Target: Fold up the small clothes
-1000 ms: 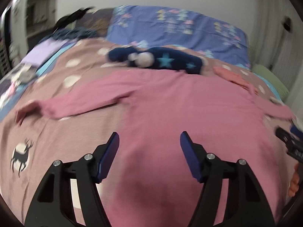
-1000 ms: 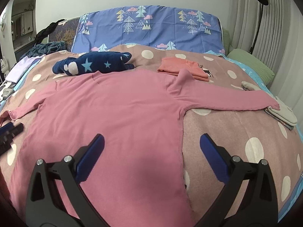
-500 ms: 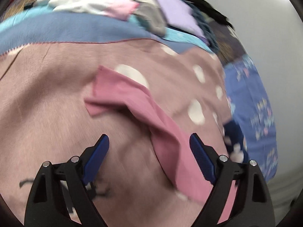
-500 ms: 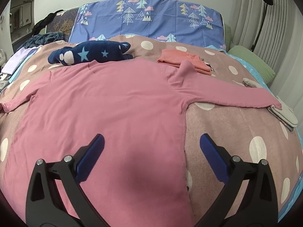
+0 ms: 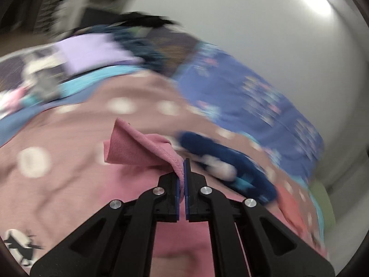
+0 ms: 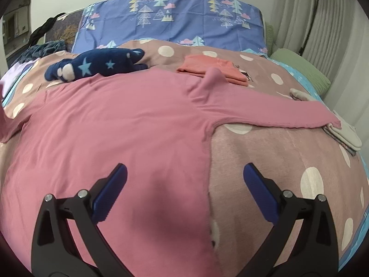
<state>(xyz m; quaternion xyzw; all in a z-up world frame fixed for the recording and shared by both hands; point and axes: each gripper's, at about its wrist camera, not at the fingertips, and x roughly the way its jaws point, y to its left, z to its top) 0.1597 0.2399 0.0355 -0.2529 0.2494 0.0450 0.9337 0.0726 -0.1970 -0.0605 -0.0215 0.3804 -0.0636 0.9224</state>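
Observation:
A pink long-sleeved shirt (image 6: pixel 129 124) lies spread flat on the polka-dot bedspread (image 6: pixel 276 152), its right sleeve (image 6: pixel 276 113) stretched out to the right. My left gripper (image 5: pixel 183 168) is shut on the end of the left sleeve (image 5: pixel 138 147) and holds it lifted above the bed. The left wrist view is blurred by motion. My right gripper (image 6: pixel 184 182) is open and empty, hovering over the shirt's lower right hem.
A navy star plush toy (image 6: pixel 96 65) lies beyond the collar. A folded orange garment (image 6: pixel 212 69) sits beside it, folded pale clothes (image 6: pixel 343 131) at the right edge, a blue tree-print pillow (image 6: pixel 175 20) at the headboard, and a lilac pile (image 5: pixel 90 53) at the left.
My left gripper swung to the left sleeve end, closed on it and lifted it. My right gripper moved slightly forward over the shirt and stays open.

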